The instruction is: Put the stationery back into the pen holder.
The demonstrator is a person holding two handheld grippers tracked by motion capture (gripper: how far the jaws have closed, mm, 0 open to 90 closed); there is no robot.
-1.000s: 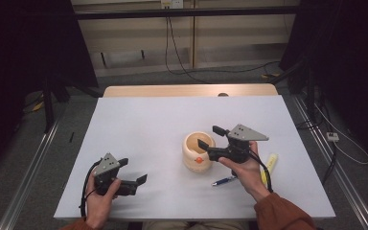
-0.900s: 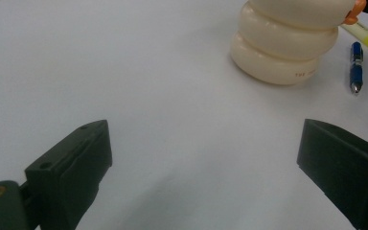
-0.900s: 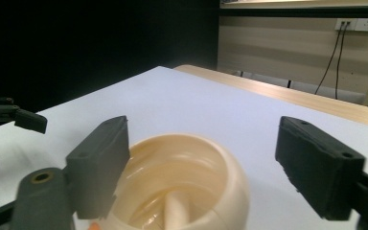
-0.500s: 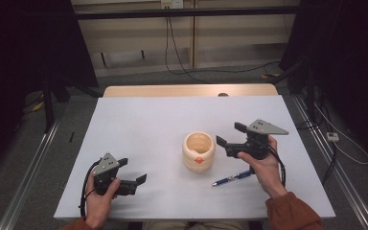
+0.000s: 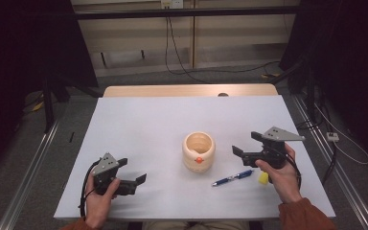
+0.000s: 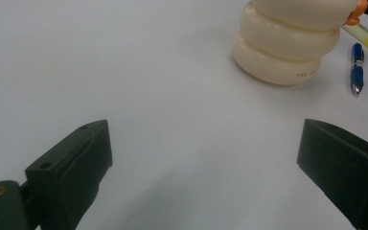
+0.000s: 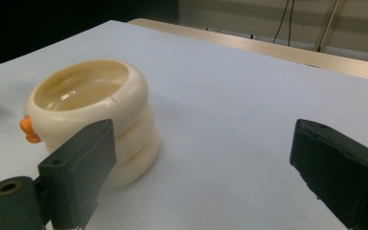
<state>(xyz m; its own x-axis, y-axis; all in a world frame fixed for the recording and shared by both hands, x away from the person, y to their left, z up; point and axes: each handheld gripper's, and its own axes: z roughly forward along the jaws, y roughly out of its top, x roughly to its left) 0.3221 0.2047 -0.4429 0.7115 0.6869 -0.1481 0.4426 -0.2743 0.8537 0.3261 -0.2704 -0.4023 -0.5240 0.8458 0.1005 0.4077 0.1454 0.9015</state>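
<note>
Placement looks finished: your right gripper has just been opening, nothing between its jaws, beside the cream ribbed plastic cup, while your left gripper waits wide and empty, blue pen untouched.

The cream ringed cup, three stacked bulges with an orange knob on its side, stands upright and empty on the counter, just left of my right jaws and apart from them, nothing gripping it.
</note>
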